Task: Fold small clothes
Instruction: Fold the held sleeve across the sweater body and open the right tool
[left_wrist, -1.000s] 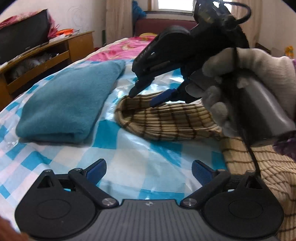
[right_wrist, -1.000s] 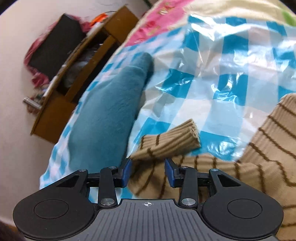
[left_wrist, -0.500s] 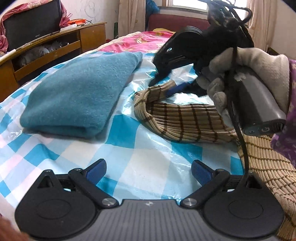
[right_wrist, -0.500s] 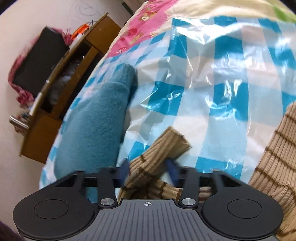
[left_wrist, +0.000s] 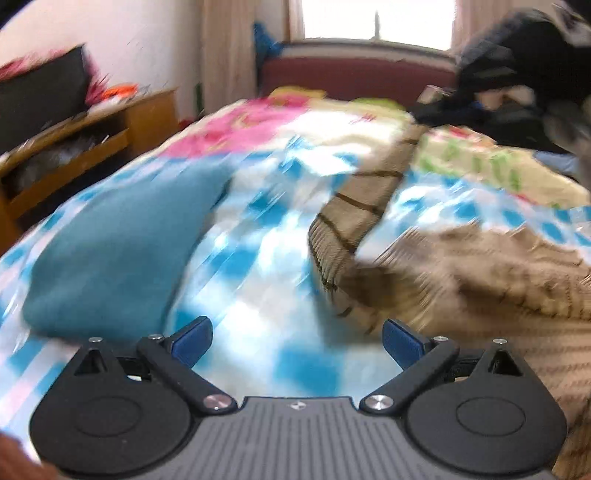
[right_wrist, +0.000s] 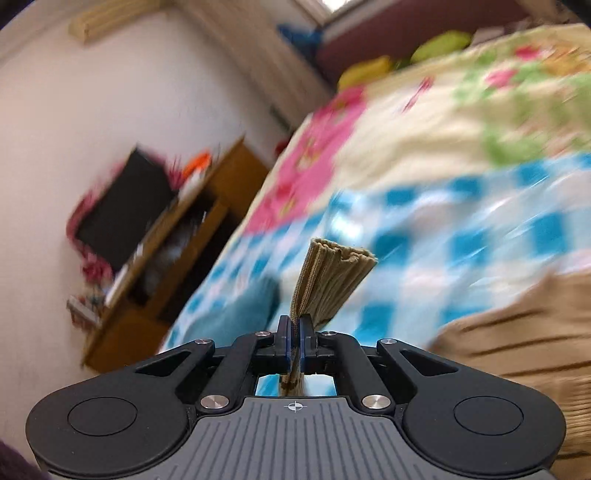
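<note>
Motion blur smears my tan brown-striped knitted sweater (left_wrist: 461, 266) and the folded teal fleece cloth (left_wrist: 114, 251). The sweater runs off the right edge; my right gripper (left_wrist: 517, 70) is perhaps that dark blur.

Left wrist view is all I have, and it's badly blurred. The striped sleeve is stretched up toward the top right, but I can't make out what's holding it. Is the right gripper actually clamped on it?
Observer: Yes. In the right wrist view the right gripper is shut on the sleeve cuff, with ribbed fabric fanning out past the blue pads.
Operator: Is any fabric through to the back of the jaws?
Observer: A bit of cuff shows behind the pads, in the gap above the gripper body.
Operator: And my left gripper?
Observer: The left gripper is open and holds nothing, above the checked sheet, between the teal towel and the striped sweater.
</note>
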